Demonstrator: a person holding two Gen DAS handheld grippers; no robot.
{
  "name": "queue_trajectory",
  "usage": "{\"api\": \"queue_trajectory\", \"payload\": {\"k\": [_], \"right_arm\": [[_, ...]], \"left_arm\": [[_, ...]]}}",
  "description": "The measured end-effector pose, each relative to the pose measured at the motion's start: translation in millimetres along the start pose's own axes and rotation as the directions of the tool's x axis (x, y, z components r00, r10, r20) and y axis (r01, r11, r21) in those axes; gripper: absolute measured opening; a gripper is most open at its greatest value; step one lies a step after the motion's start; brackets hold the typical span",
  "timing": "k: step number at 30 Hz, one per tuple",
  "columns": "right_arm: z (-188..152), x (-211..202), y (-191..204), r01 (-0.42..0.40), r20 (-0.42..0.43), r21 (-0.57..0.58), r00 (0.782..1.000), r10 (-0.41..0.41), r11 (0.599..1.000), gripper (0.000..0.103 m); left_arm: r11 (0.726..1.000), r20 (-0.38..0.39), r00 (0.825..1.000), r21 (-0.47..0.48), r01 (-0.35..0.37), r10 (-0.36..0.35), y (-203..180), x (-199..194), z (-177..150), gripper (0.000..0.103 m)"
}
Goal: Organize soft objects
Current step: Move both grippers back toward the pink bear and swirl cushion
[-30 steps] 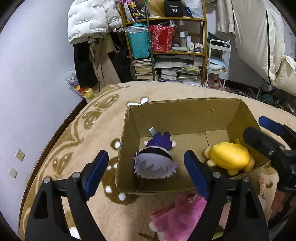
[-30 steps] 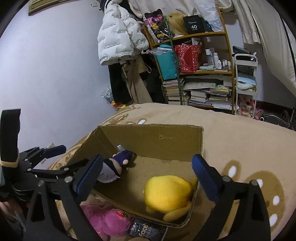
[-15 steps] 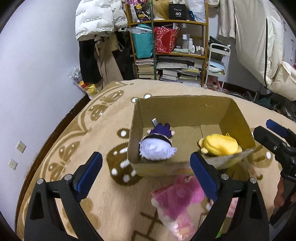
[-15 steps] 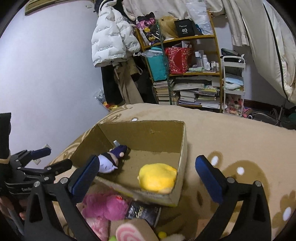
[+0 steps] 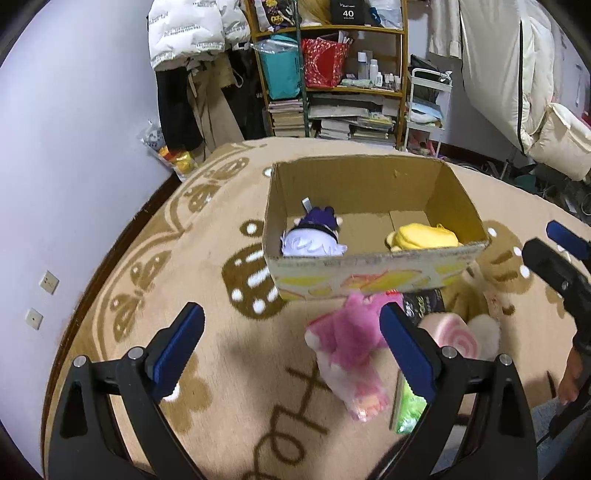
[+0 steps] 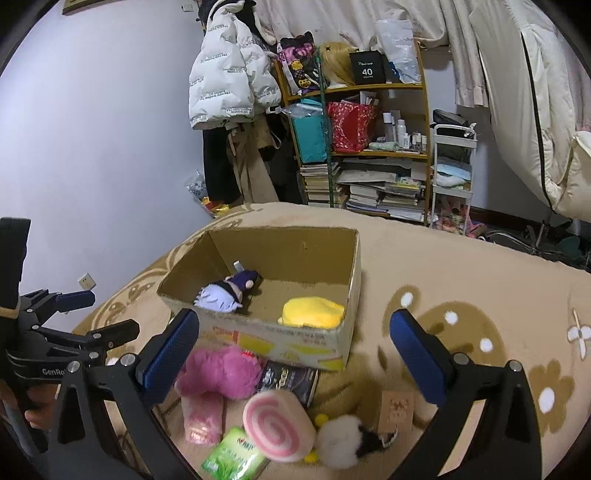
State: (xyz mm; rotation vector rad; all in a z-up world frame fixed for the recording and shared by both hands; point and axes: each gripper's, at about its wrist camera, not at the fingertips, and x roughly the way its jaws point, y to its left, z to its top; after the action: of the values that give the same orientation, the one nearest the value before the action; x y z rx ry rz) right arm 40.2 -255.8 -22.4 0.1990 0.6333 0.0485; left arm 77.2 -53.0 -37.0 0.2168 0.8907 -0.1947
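An open cardboard box (image 5: pixel 369 275) (image 6: pixel 258 332) stands on the beige rug. Inside lie a purple-and-white doll plush (image 5: pixel 314 236) (image 6: pixel 225 293) and a yellow plush (image 5: pixel 421 236) (image 6: pixel 312 312). In front of the box lie a pink plush (image 5: pixel 351 339) (image 6: pixel 218 373), a pink swirl roll plush (image 6: pixel 277 424) (image 5: pixel 452 334), a white fluffy toy (image 6: pixel 340 439) and a green packet (image 6: pixel 232 458). My left gripper (image 5: pixel 291 354) is open and empty above the rug, short of the pink plush. My right gripper (image 6: pixel 295 362) is open and empty above the pile.
A dark packet (image 6: pixel 290 378) and a small brown card (image 6: pixel 395 411) lie by the box. A cluttered bookshelf (image 5: pixel 332 74), hanging coats (image 5: pixel 192 33) and a white trolley (image 5: pixel 428 107) stand behind the rug. A wall (image 5: pixel 55 147) runs along the left.
Both grippers have pulled back and up from the box; both stay open. The toys in front of the box have come into view. The two plush toys in the box have not moved.
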Motion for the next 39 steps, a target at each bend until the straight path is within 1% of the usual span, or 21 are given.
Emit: {"api": "queue_trajectory", "payload": {"k": [7, 18, 20, 24, 26, 33, 35, 39], "right_arm": [[-15, -5, 3, 0.008, -0.048, 0.032, 0.999, -0.006, 0.999, 0.103], [-30, 12, 1, -0.013, -0.133, 0.077, 0.991, 0.023, 0.997, 0.103], [-32, 16, 1, -0.019, -0.154, 0.082, 0.988, 0.032, 0.996, 0.099], [-37, 29, -1, -0.018, -0.205, 0.090, 0.978, 0.036, 0.996, 0.096], [-39, 33, 0, -0.014, -0.223, 0.090, 0.974, 0.034, 0.996, 0.093], [-48, 54, 1, -0.016, -0.297, 0.100, 0.954, 0.045, 0.995, 0.090], [-50, 61, 1, -0.020, -0.319, 0.103, 0.946, 0.052, 0.995, 0.085], [-54, 72, 2, -0.020, -0.354, 0.108, 0.934, 0.057, 0.994, 0.085]], "left_arm": [[1.000, -0.053, 0.998, 0.011, 0.023, -0.022, -2, 2, -13, 0.095], [0.999, -0.099, 0.995, 0.040, 0.031, -0.027, -8, 19, -23, 0.095], [0.998, -0.104, 0.995, 0.061, 0.021, -0.015, -12, 24, -24, 0.095], [0.996, -0.120, 0.993, 0.089, 0.023, -0.012, -18, 33, -25, 0.095], [0.995, -0.130, 0.991, 0.097, 0.028, -0.015, -21, 38, -25, 0.095], [0.991, -0.160, 0.987, 0.121, 0.049, -0.029, -29, 56, -27, 0.095], [0.990, -0.169, 0.985, 0.131, 0.056, -0.033, -32, 61, -27, 0.095], [0.986, -0.189, 0.981, 0.150, 0.071, -0.042, -39, 72, -27, 0.095]]}}
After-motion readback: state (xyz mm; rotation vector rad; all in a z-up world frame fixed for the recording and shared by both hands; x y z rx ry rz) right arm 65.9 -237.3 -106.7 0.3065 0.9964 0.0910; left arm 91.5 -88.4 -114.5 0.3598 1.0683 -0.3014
